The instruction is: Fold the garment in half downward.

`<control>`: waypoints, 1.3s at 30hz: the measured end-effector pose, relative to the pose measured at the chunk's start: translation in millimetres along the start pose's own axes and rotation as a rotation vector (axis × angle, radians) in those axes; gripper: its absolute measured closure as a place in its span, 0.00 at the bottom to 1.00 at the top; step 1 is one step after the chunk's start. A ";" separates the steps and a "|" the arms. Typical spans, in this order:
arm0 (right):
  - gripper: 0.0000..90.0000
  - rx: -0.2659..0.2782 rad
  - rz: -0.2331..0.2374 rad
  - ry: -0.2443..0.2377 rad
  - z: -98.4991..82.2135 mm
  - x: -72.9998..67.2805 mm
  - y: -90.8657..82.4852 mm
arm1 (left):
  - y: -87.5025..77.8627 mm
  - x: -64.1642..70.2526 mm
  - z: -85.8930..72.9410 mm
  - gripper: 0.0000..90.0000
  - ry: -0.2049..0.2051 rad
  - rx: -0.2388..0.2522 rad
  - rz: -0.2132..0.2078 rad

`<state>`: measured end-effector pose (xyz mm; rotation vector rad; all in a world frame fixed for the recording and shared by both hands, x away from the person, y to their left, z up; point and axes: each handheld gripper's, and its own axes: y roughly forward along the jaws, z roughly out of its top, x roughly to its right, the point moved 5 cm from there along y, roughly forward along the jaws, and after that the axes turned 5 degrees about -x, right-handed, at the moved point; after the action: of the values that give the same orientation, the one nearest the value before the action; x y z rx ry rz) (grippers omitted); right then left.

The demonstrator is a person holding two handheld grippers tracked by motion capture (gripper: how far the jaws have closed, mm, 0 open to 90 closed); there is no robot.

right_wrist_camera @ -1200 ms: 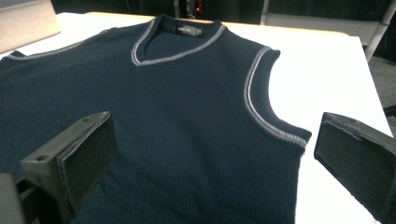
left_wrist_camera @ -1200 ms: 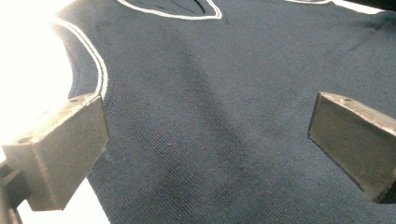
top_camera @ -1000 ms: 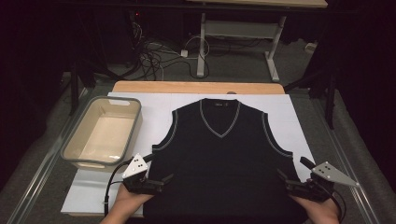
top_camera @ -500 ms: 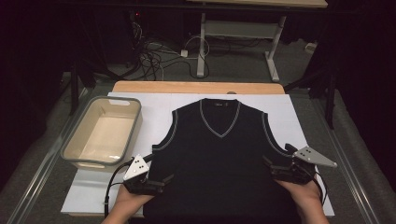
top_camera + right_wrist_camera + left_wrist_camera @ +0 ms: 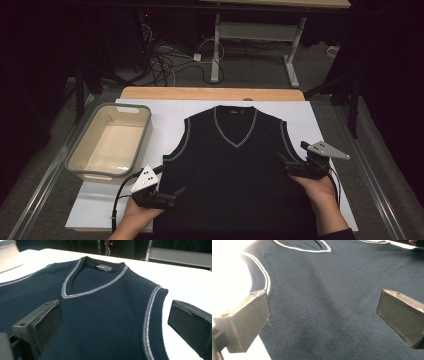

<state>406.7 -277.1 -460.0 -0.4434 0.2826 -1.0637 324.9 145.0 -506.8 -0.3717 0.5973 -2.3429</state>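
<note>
- Dark sleeveless V-neck vest [image 5: 235, 170] lies flat, front up, on a white sheet [image 5: 165, 122] covering the bench; collar away from the person, hem at the near edge.
- Left gripper [image 5: 172, 192] sits at the vest's lower left side, just below the left armhole; fingers [image 5: 244, 320] wide open, nothing between them, knit fabric right under them.
- Right gripper [image 5: 285, 165] is at the vest's right edge, by the bottom of the right armhole; fingers [image 5: 42, 322] also spread open, empty; grey armhole trim runs between them in the right gripper view.
- Step in hand looks like taking hold of both side edges, probably to fold or lift the vest.
- To do it well: lower each gripper until one finger slides under the side edge, pinch both layers together, not just the top one.
- Keep the two grips level with each other so the fabric doesn't skew; close fully before lifting, knit is stretchy and may slip.
- Avoid catching the white sheet with the fabric.
- Beige plastic tub [image 5: 110, 142] stands empty left of the vest, near it but apart.
- A wooden strip [image 5: 210, 93] of bench shows beyond the sheet.
- Room is dark; cables [image 5: 170, 62] on the floor behind, metal legs of another table [image 5: 215, 55] farther back.
</note>
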 end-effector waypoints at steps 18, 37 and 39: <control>0.40 -0.174 -0.077 0.083 12.6 49.0 73.6 | 29.5 -7.8 52.3 0.00 -0.017 -0.060 0.024; 0.53 -0.356 -0.155 0.057 5.2 59.2 102.0 | 126.7 -112.8 87.1 0.24 -0.273 -0.333 0.244; 0.53 -0.357 -0.153 0.056 5.0 59.3 102.4 | 131.7 -113.9 86.2 0.27 -0.287 -0.379 0.245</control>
<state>515.7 -286.6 -505.4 -0.7659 0.4981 -1.1803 515.5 107.9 -512.0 -0.7480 0.8904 -1.8946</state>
